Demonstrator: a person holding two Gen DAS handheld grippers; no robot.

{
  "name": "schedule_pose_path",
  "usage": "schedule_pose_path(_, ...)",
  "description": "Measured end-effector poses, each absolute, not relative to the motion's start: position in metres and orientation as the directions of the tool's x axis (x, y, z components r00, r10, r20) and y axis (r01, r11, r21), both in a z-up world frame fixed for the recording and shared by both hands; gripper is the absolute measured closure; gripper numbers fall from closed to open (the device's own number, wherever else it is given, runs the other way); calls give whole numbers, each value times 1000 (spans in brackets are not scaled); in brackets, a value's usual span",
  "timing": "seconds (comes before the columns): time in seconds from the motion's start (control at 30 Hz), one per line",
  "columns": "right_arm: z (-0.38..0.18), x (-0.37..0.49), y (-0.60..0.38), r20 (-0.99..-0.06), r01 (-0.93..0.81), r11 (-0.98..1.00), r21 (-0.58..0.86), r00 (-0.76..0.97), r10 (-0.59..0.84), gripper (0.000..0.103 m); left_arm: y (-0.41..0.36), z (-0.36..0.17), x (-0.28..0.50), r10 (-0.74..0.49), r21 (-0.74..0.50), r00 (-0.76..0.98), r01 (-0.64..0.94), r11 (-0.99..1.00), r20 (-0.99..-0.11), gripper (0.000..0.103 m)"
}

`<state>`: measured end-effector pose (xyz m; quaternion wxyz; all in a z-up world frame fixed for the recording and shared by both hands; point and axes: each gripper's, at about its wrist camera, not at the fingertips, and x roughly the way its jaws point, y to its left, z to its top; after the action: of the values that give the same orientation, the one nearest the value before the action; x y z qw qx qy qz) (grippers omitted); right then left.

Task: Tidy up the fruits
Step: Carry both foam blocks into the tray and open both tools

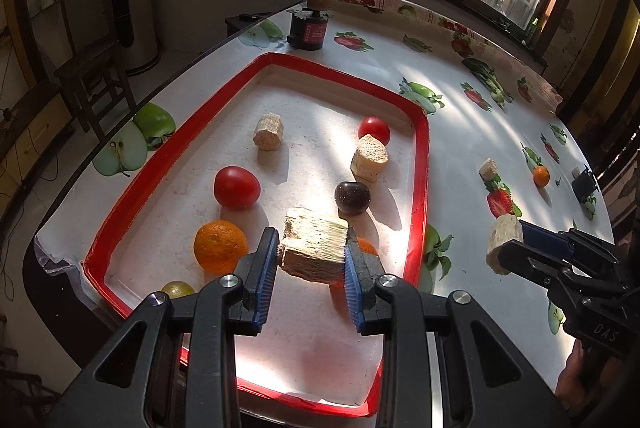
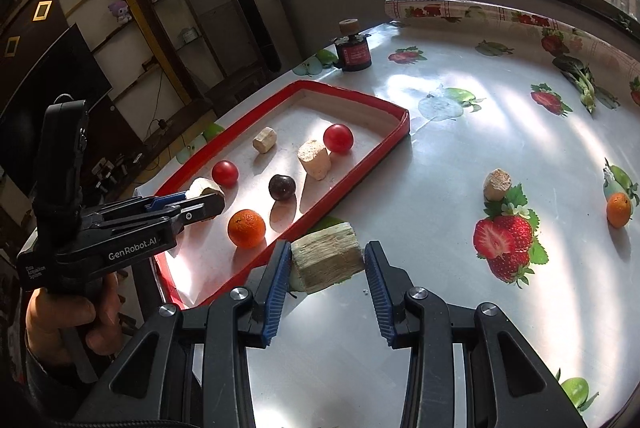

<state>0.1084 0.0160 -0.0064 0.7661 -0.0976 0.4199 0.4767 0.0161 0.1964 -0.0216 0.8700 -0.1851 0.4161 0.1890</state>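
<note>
block [image 1: 314, 246] pinched btwn left gripper [image 1: 312, 260] pads.

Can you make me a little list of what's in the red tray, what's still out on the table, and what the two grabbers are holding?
Tray: red-rimmed tray on the fruit-print tablecloth
In tray: two tomatoes, orange, dark plum, two cork-like chunks
Outside tray: small orange, cork-like chunk, dark red-labelled jar
Left gripper: jaws shut on a tan chunk, above the tray
Right gripper: jaws around another tan chunk, beside the tray
</note>
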Motion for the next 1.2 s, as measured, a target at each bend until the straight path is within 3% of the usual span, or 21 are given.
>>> schedule_pose_path(0.5, -6, 137, 67, -735, -820, 511, 259, 176, 655, 65, 248, -21, 11, 207, -163, 560, -539, 826, -803, 75)
schedule_pose_path(1.2, -28, 213, 135, -761, -773, 581, 255, 211, 614, 65, 284, -38, 88, 187, -141, 516, -530, 836, -836, 75)
